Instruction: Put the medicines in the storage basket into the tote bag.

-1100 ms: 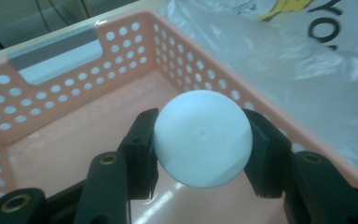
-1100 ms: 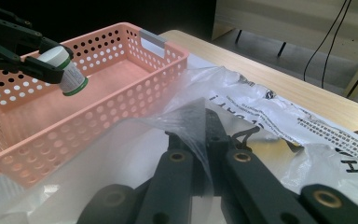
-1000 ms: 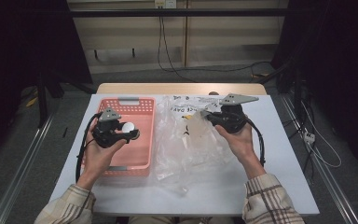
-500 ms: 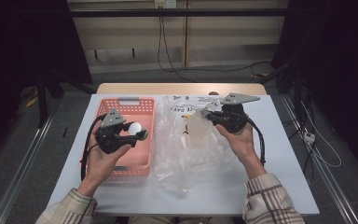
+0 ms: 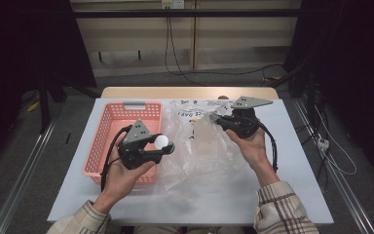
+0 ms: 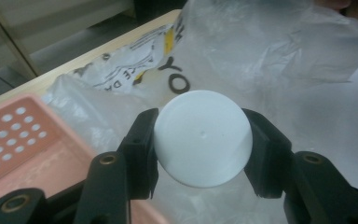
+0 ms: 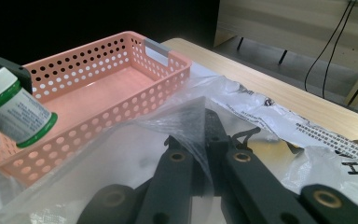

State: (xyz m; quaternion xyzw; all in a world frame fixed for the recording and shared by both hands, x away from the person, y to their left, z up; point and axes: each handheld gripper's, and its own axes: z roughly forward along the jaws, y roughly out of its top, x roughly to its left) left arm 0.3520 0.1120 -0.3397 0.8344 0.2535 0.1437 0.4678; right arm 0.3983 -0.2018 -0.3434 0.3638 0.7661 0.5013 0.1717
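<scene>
Clear plastic bag (image 6: 279, 65) bearing partial black print, of which only "YO" and the fragment "DA" are legible, with smaller unreadable lines at about 3 o'clock in the right gripper view.

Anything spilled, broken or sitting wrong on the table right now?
Nothing stands out. The left gripper is shut on a small white-capped bottle, intact and lying sideways in the jaws, at the pink basket's right edge. The right gripper pinches a fold of the crumpled clear plastic bag, lifting it. No spill is visible.
</scene>
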